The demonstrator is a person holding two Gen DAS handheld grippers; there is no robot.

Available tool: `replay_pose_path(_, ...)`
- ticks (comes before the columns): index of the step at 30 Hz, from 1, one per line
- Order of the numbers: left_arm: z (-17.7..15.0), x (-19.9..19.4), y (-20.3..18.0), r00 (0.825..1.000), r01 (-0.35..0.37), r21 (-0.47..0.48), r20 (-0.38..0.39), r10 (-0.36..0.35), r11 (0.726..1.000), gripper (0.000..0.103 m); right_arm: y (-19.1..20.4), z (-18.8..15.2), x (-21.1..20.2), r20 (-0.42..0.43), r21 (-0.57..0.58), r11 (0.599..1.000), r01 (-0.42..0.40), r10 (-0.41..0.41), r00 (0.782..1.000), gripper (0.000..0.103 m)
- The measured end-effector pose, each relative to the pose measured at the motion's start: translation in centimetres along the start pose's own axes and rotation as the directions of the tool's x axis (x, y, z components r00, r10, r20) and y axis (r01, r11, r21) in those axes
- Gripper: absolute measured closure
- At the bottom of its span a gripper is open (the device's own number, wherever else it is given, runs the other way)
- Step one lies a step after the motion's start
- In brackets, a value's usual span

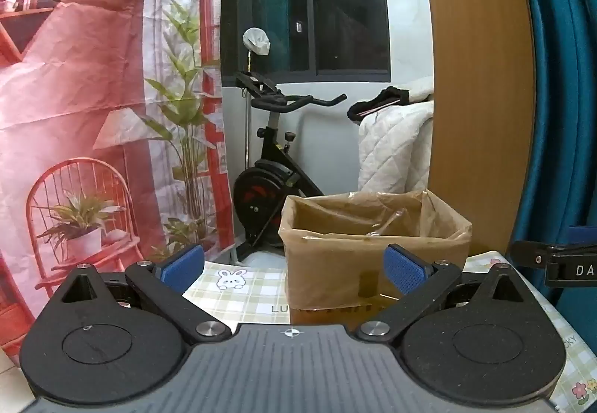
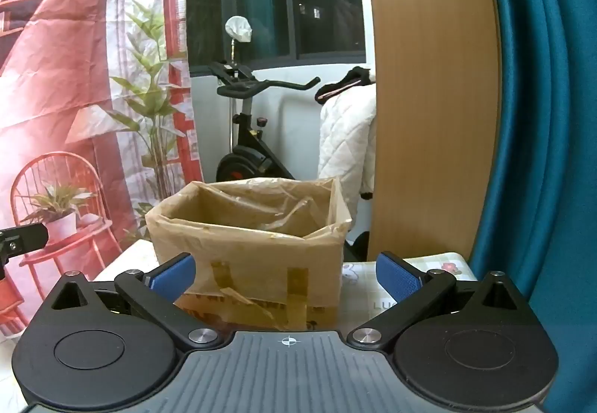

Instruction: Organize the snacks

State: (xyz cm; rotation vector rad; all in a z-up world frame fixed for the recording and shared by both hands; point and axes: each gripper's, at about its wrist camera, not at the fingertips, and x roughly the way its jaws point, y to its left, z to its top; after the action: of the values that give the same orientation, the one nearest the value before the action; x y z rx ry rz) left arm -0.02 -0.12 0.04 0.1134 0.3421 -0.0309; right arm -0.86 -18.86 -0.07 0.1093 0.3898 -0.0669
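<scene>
A brown cardboard box (image 1: 335, 260) lined with clear plastic stands open on a checked tablecloth (image 1: 246, 286). It also shows in the right wrist view (image 2: 253, 263). My left gripper (image 1: 294, 269) is open and empty, just in front of the box and slightly left of it. My right gripper (image 2: 285, 277) is open and empty, just in front of the box. No snacks show in either view. What lies inside the box is hidden by its walls.
An exercise bike (image 1: 272, 166) stands behind the table. A printed red backdrop (image 1: 74, 114) hangs at the left. A wooden panel (image 1: 481, 96) and a teal curtain (image 1: 563, 77) stand at the right. The other gripper's edge (image 1: 556, 263) shows at right.
</scene>
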Motion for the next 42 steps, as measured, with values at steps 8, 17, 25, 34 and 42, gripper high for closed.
replay_pose_path(8, -0.2, -0.32, -0.11, 0.999, -0.027, -0.008, 0.037, 0.027, 1.0, 0.0, -0.12, 0.04, 0.18, 0.001, 0.006, 1.0, -0.001, 0.001, 1.0, 0.0)
replay_pose_path(17, -0.04, -0.15, 0.14, 0.999, -0.023, -0.018, 0.027, 0.024, 1.0, 0.0, -0.14, -0.03, 0.24, 0.001, 0.007, 1.0, 0.001, -0.001, 1.0, 0.0)
replay_pose_path(25, -0.14, -0.24, -0.05, 0.999, -0.029, -0.021, 0.023, 0.029, 0.999, 0.0, 0.12, -0.03, 0.0, 0.001, 0.005, 1.0, 0.001, -0.001, 1.0, 0.0)
replay_pose_path(34, -0.19, -0.06, -0.11, 0.999, -0.029, -0.024, 0.019, 0.03, 0.999, 0.0, -0.15, 0.02, 0.36, 0.003, 0.003, 1.0, 0.002, -0.002, 1.0, 0.0)
replay_pose_path(42, -0.24, -0.09, -0.07, 0.999, -0.026, -0.027, 0.018, 0.027, 0.999, 0.0, -0.2, 0.03, 0.45, 0.003, 0.002, 1.0, 0.003, -0.003, 1.0, 0.0)
